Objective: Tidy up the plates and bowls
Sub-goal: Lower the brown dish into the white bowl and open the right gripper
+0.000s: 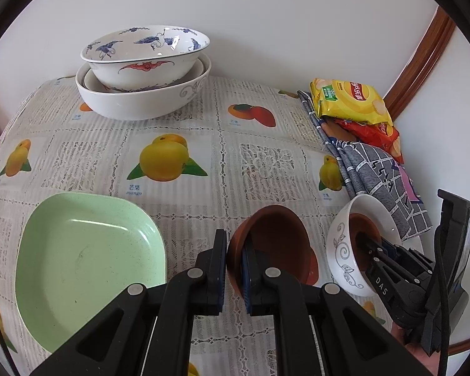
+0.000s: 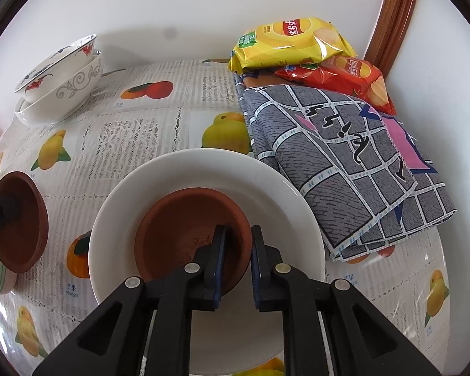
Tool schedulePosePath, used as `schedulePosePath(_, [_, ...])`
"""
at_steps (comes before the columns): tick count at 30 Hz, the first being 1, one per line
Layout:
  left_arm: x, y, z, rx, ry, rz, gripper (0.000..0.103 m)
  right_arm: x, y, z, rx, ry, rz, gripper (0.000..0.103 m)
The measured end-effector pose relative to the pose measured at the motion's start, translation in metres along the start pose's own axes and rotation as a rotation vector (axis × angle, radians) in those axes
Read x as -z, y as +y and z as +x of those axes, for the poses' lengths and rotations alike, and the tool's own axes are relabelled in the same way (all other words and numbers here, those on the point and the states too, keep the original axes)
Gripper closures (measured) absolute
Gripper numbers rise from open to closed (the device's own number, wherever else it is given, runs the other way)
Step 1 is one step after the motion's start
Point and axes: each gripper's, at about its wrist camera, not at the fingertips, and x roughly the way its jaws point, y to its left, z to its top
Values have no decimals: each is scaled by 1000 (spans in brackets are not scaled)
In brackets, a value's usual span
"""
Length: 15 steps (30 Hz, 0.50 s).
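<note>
Bowls partly sorted: big bowls (image 1: 142, 72) stacked at the table's back. Left gripper (image 1: 234, 269) clamps a lifted brown bowl (image 1: 272, 244); right gripper (image 2: 237, 263) pinches nested brown bowl (image 2: 185, 222) and white bowl (image 2: 266, 185). Green plate (image 1: 87, 266) remains.

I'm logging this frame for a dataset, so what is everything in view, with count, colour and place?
Terracotta saucers: 2, brown; one clamped by its rim in the left gripper, one inside the white bowl.
White bowl: 1, white with grey vine pattern, front right, tilted.
Green plate: 1, pale green, front left.
Stacked bowls: at least 3, white, top one with blue cranes and red bats; far left, by the wall.
Chip bags: 2, yellow atop red, far right.
Folded cloth: 1, grey checked, right, under the bags.
Tablecloth: 1, white lace with fruit prints.
Left gripper: shut on saucer rim.
Right gripper: pinching the nested saucer and bowl rims.
</note>
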Motion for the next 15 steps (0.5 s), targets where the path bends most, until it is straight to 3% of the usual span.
schedulePosePath(15, [1,6,1,4,11,-20,94,0,3,1,23,7,-42,85])
